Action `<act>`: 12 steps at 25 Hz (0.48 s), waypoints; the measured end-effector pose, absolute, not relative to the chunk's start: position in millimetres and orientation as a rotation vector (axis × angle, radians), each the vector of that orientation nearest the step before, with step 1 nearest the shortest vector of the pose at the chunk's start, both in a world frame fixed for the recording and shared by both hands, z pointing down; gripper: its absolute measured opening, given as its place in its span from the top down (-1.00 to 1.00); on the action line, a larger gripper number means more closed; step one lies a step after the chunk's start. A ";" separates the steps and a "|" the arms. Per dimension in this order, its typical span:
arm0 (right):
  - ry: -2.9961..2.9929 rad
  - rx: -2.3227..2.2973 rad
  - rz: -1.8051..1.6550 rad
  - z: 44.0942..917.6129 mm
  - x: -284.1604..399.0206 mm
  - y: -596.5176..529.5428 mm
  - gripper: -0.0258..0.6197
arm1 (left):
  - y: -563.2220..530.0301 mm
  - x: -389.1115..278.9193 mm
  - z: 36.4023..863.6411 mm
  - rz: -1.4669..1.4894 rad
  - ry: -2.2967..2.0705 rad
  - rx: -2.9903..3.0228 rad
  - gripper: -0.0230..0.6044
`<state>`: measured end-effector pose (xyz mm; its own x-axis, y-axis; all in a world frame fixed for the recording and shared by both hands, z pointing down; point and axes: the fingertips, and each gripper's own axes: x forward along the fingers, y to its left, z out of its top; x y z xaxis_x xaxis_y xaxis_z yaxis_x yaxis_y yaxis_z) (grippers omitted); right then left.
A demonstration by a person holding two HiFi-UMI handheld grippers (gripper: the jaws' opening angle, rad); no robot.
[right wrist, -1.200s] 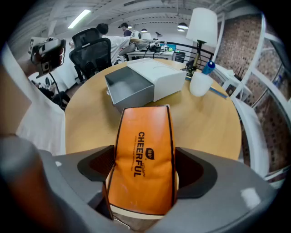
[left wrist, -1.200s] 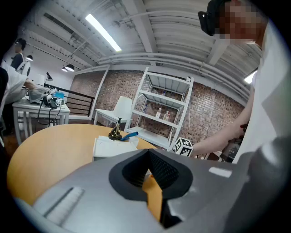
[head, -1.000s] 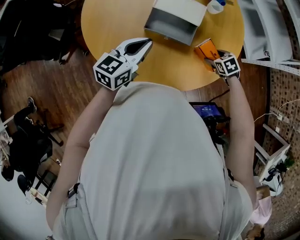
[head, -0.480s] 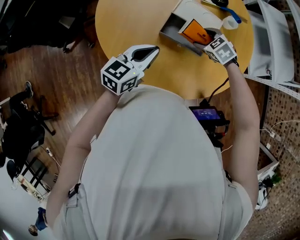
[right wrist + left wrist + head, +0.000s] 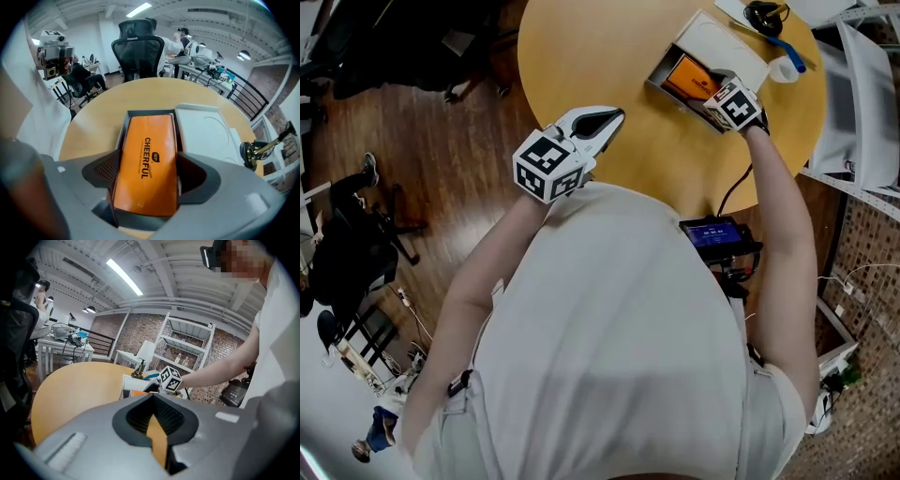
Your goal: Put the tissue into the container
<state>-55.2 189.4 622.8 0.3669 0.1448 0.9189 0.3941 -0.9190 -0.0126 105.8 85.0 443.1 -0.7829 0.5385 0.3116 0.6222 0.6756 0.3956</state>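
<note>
The orange tissue pack (image 5: 687,78) (image 5: 147,161) lies inside the grey container (image 5: 659,81) (image 5: 140,113) on the round wooden table (image 5: 600,56). My right gripper (image 5: 711,90) (image 5: 147,176) reaches over the container's near end with the pack between its jaws. Those jaws are opening and the pads look just clear of the pack's sides. The container's white lid (image 5: 722,47) (image 5: 204,129) lies beside it. My left gripper (image 5: 614,117) (image 5: 157,420) hovers shut and empty over the table's near edge, well left of the container.
A tape roll (image 5: 783,68) and a black-and-blue tool (image 5: 766,19) lie at the table's far right. A white shelf unit (image 5: 862,94) stands right of the table. A device with a lit screen (image 5: 717,234) sits below the table edge. A black office chair (image 5: 138,51) stands beyond the table.
The right gripper carried the tissue pack from the table's right edge into the container and lowered it there. The left gripper stayed near the table's front edge.
</note>
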 end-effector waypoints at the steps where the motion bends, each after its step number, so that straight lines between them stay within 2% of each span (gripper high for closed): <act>1: -0.499 -2.425 -1.556 615.5 -55.0 190.5 -0.27 | 86.4 105.5 443.5 -0.734 -2.721 -0.942 0.93; 3: -0.568 -2.489 -1.483 589.6 -56.9 192.3 -0.26 | 89.5 102.6 442.7 -0.727 -2.732 -0.925 0.93; 4: -0.617 -2.523 -1.412 570.9 -59.2 191.0 -0.19 | 90.5 99.6 441.1 -0.721 -2.740 -0.917 0.93; 7: -0.737 -2.601 -1.031 504.4 -73.7 167.6 0.44 | 88.8 80.3 432.6 -0.690 -2.764 -0.878 0.93; 11: -0.808 -2.597 -0.535 437.1 -107.0 111.8 0.88 | 81.8 46.4 419.7 -0.635 -2.792 -0.805 0.93; 12: -0.831 -2.592 -0.461 425.6 -114.9 98.1 0.92 | 79.6 40.8 416.0 -0.623 -2.799 -0.788 0.93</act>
